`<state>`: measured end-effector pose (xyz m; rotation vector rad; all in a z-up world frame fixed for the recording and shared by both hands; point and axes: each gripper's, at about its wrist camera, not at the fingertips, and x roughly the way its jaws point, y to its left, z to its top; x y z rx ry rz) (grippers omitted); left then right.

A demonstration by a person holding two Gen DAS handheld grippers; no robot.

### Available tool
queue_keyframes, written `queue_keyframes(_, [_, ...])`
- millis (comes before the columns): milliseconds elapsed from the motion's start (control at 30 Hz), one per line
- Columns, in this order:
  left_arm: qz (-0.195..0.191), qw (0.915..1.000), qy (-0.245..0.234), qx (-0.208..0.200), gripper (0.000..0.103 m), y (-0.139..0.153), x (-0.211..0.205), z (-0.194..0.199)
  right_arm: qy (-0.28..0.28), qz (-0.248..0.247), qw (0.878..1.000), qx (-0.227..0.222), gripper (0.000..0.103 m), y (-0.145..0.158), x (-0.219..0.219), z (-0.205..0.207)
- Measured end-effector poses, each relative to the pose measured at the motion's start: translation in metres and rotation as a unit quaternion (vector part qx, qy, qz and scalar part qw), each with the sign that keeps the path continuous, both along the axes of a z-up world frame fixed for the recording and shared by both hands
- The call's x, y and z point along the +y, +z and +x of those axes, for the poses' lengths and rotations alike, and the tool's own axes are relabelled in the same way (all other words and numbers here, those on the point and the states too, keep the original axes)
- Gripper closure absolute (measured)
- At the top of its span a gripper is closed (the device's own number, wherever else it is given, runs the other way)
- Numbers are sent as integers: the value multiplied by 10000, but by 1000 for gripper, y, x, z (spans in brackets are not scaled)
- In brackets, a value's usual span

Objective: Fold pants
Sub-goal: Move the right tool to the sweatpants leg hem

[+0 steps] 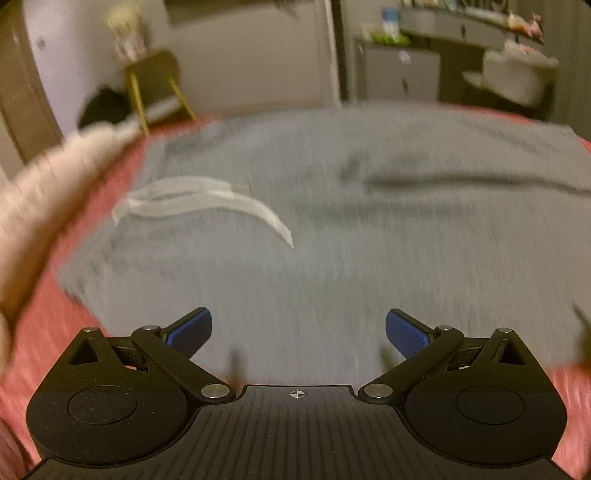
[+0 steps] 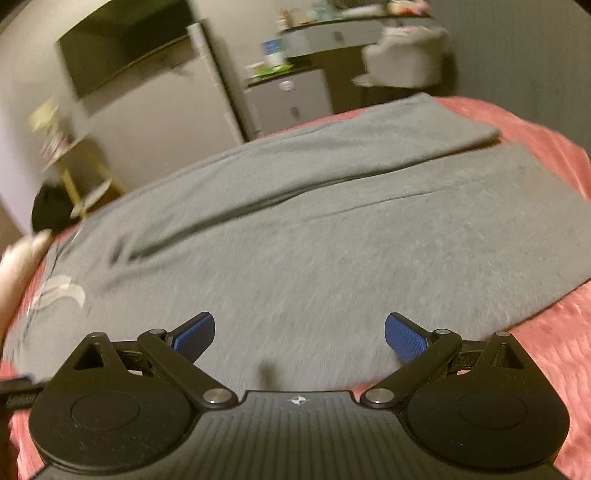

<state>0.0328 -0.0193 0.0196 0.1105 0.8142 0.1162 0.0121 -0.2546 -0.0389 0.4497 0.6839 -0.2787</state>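
Grey pants lie spread flat on a pink bed cover. A white drawstring curls near the waist at the left. In the right wrist view the two grey legs stretch away to the right, with a dark fold line between them, and the drawstring shows at the far left. My left gripper is open and empty, just above the near edge of the pants. My right gripper is open and empty over the near leg. Both views are blurred.
A pale blurred shape, perhaps a hand or a pillow, intrudes at the left. Beyond the bed stand a yellow-legged stool, a grey cabinet, a desk and a white chair.
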Motion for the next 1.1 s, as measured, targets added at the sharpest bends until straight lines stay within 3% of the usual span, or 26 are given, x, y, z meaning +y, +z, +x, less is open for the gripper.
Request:
queue_keyframes(200, [213,9971,495,-529,0,6,-10,67,-547,876,9923,680,4,-48,-65,54])
queue_keyframes(300, [40,9932,994,-597,0,-10,5,102,-594,759,9937,566,4,-58,-73,59])
queue_keyframes(400, [13,9877,1441,-604,0,-25,23,130,-263,330,9961,781,4,-62,-68,66])
queue_keyframes(500, [-134,9800,1685,-1050,0,-33,42,135,167,190,9902,1373,4,-44,-76,90])
queue_keyframes(600, [-363,9714,1927,-1338,0,-50,61,137,-21,-121,9964,844,4,-4,-103,123])
queue_keyframes(700, [-851,9635,2116,-1405,0,-65,80,140,-404,-313,9976,474,5,27,-142,184])
queue_keyframes(733, [-1046,9611,2135,-1408,0,-68,86,141,-569,-262,9971,423,12,32,-158,209])
queue_keyframes(833, [-1467,9536,2190,-1457,0,-77,98,138,-1168,146,9924,363,53,30,-202,274])
queue_keyframes(867, [-1498,9525,2192,-1494,0,-79,99,137,-1438,289,9886,348,56,27,-214,291])
queue_keyframes(900, [-1496,9523,2191,-1509,0,-81,99,138,-1727,422,9835,342,55,22,-227,309])
queue_keyframes(967, [-1429,9537,2191,-1487,0,-82,98,140,-2117,602,9747,401,31,12,-242,336])
queue_keyframes(1100, [-1391,9542,2202,-1473,0,-85,96,143,-2491,914,9623,598,24,-6,-260,377])
